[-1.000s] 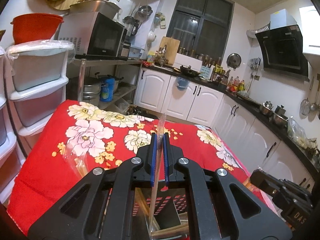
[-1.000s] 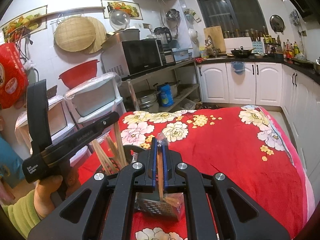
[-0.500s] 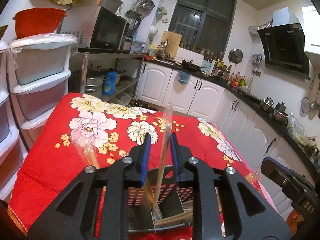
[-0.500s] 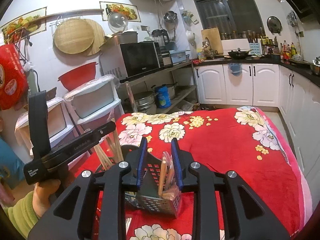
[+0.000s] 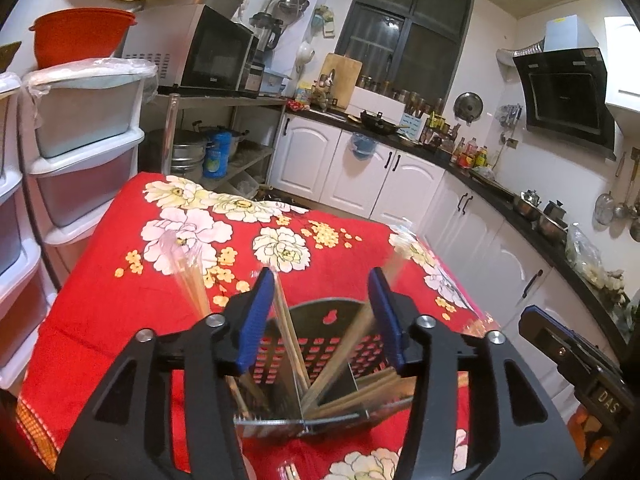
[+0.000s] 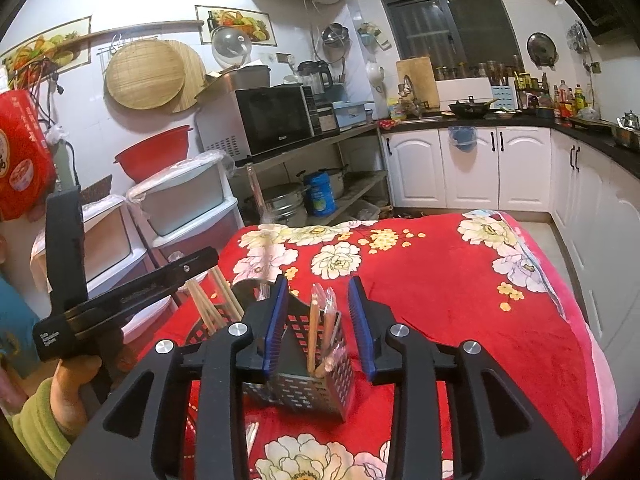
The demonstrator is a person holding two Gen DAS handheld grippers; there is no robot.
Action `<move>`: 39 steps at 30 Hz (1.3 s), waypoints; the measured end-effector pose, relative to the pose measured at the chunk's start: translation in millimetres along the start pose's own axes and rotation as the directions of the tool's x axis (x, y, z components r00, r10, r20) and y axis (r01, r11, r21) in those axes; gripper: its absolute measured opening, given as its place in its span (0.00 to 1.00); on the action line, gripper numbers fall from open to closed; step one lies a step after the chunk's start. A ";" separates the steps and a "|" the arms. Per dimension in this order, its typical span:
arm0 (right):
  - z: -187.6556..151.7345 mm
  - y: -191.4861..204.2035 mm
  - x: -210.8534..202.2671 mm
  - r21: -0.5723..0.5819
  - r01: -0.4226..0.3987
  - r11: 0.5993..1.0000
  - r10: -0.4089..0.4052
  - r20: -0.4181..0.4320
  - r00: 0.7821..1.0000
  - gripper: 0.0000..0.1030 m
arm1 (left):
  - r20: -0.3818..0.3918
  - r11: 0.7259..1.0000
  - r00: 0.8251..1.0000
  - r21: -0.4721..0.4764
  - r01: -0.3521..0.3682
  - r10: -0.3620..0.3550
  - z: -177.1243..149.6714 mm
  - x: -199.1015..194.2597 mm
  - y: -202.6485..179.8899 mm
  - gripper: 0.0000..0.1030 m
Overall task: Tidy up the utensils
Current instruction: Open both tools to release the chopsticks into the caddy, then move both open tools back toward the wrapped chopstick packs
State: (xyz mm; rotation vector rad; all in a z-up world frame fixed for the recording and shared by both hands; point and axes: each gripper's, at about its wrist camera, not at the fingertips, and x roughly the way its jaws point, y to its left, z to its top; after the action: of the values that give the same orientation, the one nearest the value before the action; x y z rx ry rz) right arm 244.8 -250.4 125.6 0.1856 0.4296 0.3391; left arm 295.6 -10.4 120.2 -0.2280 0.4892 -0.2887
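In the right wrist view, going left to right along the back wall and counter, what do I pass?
Red bag → round bamboo mat → red basin → microwave → wooden cutting board → black wok → bottles.

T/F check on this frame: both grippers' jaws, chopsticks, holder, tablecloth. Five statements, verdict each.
1. The left gripper has its jaws apart. True; they have just been opening, pads clear of the chopsticks.
2. The right gripper is clamped on a chopstick. False: its jaws have just been opening, with wrapped chopsticks standing free between them.
3. The metal holder has perforated walls. True.
4. The tablecloth is plain blue. False: red with flowers.
5. The holder lies tipped over. False: it stands upright.
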 end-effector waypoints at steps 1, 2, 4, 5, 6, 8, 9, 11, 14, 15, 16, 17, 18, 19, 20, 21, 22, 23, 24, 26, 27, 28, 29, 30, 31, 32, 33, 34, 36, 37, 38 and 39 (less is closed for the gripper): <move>-1.1 -0.4 -2.3 0.000 0.001 1.000 -0.001 0.000 1.000 0.31 | -0.002 1.000 1.000 -0.002 -0.001 0.001 -1.8 -2.8 -0.3 0.44; -1.7 -0.4 -3.3 0.001 0.001 1.000 -0.001 0.000 1.000 0.32 | -0.003 1.000 1.000 -0.002 -0.001 0.001 -2.6 -4.2 -0.5 0.46; -1.3 -0.3 -2.7 -0.001 0.000 1.000 0.000 -0.001 1.000 0.32 | -0.007 1.000 1.000 -0.005 -0.002 0.002 -5.7 -8.5 0.3 0.51; -1.5 -0.5 -3.2 -0.001 0.000 1.000 0.000 -0.002 1.000 0.32 | -0.007 1.000 1.000 -0.007 -0.002 0.002 -6.5 -10.2 0.5 0.53; -0.8 -0.3 -1.8 0.000 -0.001 1.000 0.001 -0.001 1.000 0.32 | -0.009 1.000 1.000 -0.011 -0.002 0.002 -8.0 -12.2 1.3 0.57; -0.9 -0.2 -1.9 -0.001 -0.001 1.000 0.001 -0.002 1.000 0.33 | -0.013 1.000 1.000 -0.020 -0.002 0.002 -11.4 -16.9 2.8 0.60; -0.8 -0.2 -1.9 -0.001 -0.001 1.000 0.001 -0.001 1.000 0.34 | -0.016 1.000 1.000 -0.023 -0.002 0.002 -12.4 -18.6 3.4 0.62; -3.8 0.1 -6.5 0.000 -0.002 1.000 0.002 -0.001 1.000 0.35 | -0.018 1.000 1.000 -0.026 -0.001 0.000 -14.7 -22.7 4.5 0.68; -7.3 0.3 -11.5 -0.004 -0.005 1.000 0.005 -0.002 1.000 0.36 | -0.015 1.000 1.000 -0.025 -0.007 0.007 -19.7 -31.6 4.9 0.72; -10.0 0.8 -14.2 -0.005 -0.005 1.000 0.005 -0.002 1.000 0.36 | -0.015 1.000 1.000 -0.026 -0.007 0.006 -21.1 -33.8 5.8 0.73; -12.0 1.1 -17.1 -0.008 -0.008 1.000 0.008 -0.004 1.000 0.37 | -0.015 1.000 1.000 -0.028 -0.006 0.006 -22.1 -35.7 6.7 0.76; -14.0 1.5 -19.9 -0.010 -0.009 1.000 0.009 -0.005 1.000 0.37 | -0.015 1.000 1.000 -0.031 -0.006 0.006 -24.2 -38.7 7.6 0.78; -16.5 2.0 -22.7 -0.013 -0.009 1.000 0.009 -0.006 1.000 0.38 | -0.016 0.999 1.000 -0.033 -0.006 0.006 -25.0 -40.6 8.3 0.80; -17.9 3.3 -23.8 -0.014 -0.009 1.000 0.009 -0.006 1.000 0.39 | -0.016 0.999 1.000 -0.036 -0.008 0.007 -27.0 -43.2 9.2 0.80; -20.0 3.9 -26.3 -0.017 -0.010 1.000 0.010 -0.007 1.000 0.39 | -0.017 0.999 1.000 -0.038 -0.009 0.008 -28.5 -44.6 9.7 0.80; -22.2 4.6 -28.4 -0.020 -0.012 1.000 0.012 -0.010 1.000 0.40 | -0.021 0.999 1.000 -0.040 -0.012 0.012 -31.7 -47.2 11.3 0.81; -23.1 6.8 -28.5 -0.022 -0.011 1.000 0.011 -0.012 1.000 0.41 | -0.024 0.999 1.000 -0.042 -0.017 0.016 -33.9 -48.7 12.5 0.84; -22.9 9.9 -27.2 -0.023 -0.011 1.000 0.011 -0.015 1.000 0.41 | -0.028 0.999 0.999 -0.044 -0.020 0.018 -35.9 -50.1 13.4 0.87; -23.3 12.2 -26.9 -0.025 -0.012 1.000 0.012 -0.019 1.000 0.42 | -0.031 0.999 0.999 -0.046 -0.020 0.019 -38.0 -51.8 13.9 0.89; -27.8 14.1 -28.3 -0.030 -0.014 0.999 0.014 -0.027 1.000 0.42 | -0.036 0.999 0.999 -0.048 -0.025 0.023 -42.3 -54.6 16.3 0.89; -29.0 14.7 -28.3 -0.031 -0.015 0.999 0.014 -0.031 0.999 0.42 | -0.039 0.998 0.999 -0.048 -0.029 0.027 -44.2 -55.6 17.2 0.89; -31.2 15.4 -28.7 -0.032 -0.017 0.999 0.016 -0.036 0.999 0.43 | -0.044 0.998 0.999 -0.050 -0.033 0.031 -46.7 -56.6 18.4 0.89; -32.8 16.2 -28.5 -0.033 -0.018 0.999 0.016 -0.041 0.999 0.43 | -0.048 0.998 0.998 -0.052 -0.036 0.033 -48.9 -57.8 18.8 0.89; -34.2 17.5 -28.2 -0.035 -0.019 0.999 0.017 -0.046 0.999 0.43 | -0.053 0.998 0.998 -0.056 -0.037 0.034 -51.4 -58.9 20.4 0.89; -36.4 18.8 -28.2 -0.036 -0.020 0.999 0.018 -0.052 0.999 0.43 | -0.059 0.998 0.998 -0.058 -0.039 0.036 -54.3 -59.8 22.1 0.89; -38.4 19.8 -28.1 -0.037 -0.022 0.999 0.020 -0.056 0.998 0.43 | -0.063 0.997 0.997 -0.059 -0.043 0.039 -56.6 -60.3 23.1 0.89; -40.3 21.0 -27.8 -0.039 -0.024 0.999 0.022 -0.061 0.998 0.43 | -0.067 0.997 0.997 -0.062 -0.047 0.043 -59.1 -61.0 24.3 0.89; -40.4 22.4 -26.6 -0.041 -0.026 0.999 0.023 -0.066 0.998 0.43 | -0.070 0.997 0.997 -0.067 -0.049 0.044 -61.3 -62.1 25.4 0.89; -43.2 24.4 -25.6 -0.045 -0.029 0.999 0.026 -0.075 0.997 0.43 | -0.073 0.996 0.996 -0.075 -0.049 0.044 -64.4 -64.5 27.7 0.89; -45.2 25.6 -24.9 -0.045 -0.033 0.998 0.029 -0.082 0.996 0.43 | -0.075 0.996 0.996 -0.077 -0.051 0.046 -66.5 -65.7 28.4 0.89; -47.2 26.8 -24.1 -0.047 -0.036 0.998 0.031 -0.088 0.996 0.43 | -0.077 0.995 0.996 -0.080 -0.054 0.048 -69.2 -67.2 30.0 0.89; -48.5 27.5 -23.4 -0.048 -0.036 0.998 0.031 -0.092 0.995 0.43 | -0.079 0.995 0.996 -0.082 -0.056 0.049 -71.1 -67.9 30.8 0.89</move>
State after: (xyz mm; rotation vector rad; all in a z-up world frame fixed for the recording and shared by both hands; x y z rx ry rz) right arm 195.9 -228.2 97.9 0.1291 0.5077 0.3920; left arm 210.0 30.1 79.4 -0.2862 0.5833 -0.2265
